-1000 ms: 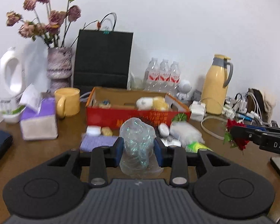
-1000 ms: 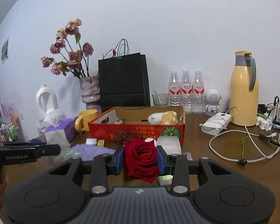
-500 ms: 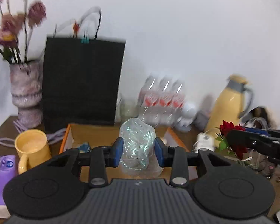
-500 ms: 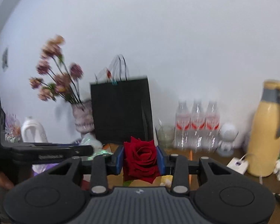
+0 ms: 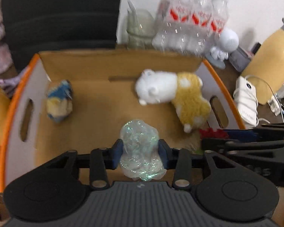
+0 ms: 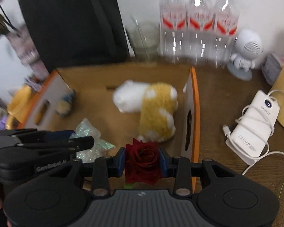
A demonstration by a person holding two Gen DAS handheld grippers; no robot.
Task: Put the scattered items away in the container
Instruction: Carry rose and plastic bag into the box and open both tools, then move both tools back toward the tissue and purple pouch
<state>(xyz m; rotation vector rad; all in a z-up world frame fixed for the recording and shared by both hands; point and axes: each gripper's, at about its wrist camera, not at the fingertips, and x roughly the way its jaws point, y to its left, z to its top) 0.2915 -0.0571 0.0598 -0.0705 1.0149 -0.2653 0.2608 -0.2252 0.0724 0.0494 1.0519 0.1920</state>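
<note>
**Two items held over the box**

Our left gripper (image 5: 140, 151) clenches a crinkled, iridescent plastic bag (image 5: 141, 147); our right gripper (image 6: 142, 162) clenches a velvety red rose (image 6: 142, 162). Both hover level above the cardboard box (image 5: 113, 60), which holds a fluffy white-and-yellow plush toy (image 5: 172, 94).

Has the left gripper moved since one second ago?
Yes. The left gripper, shut on the crumpled plastic bag, advanced from the table's front to above the open cardboard box, which now fills its view.

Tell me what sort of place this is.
Probably a home or office desk: a wooden table cluttered with water bottles, a power bank with cable, and a black paper bag.
</note>
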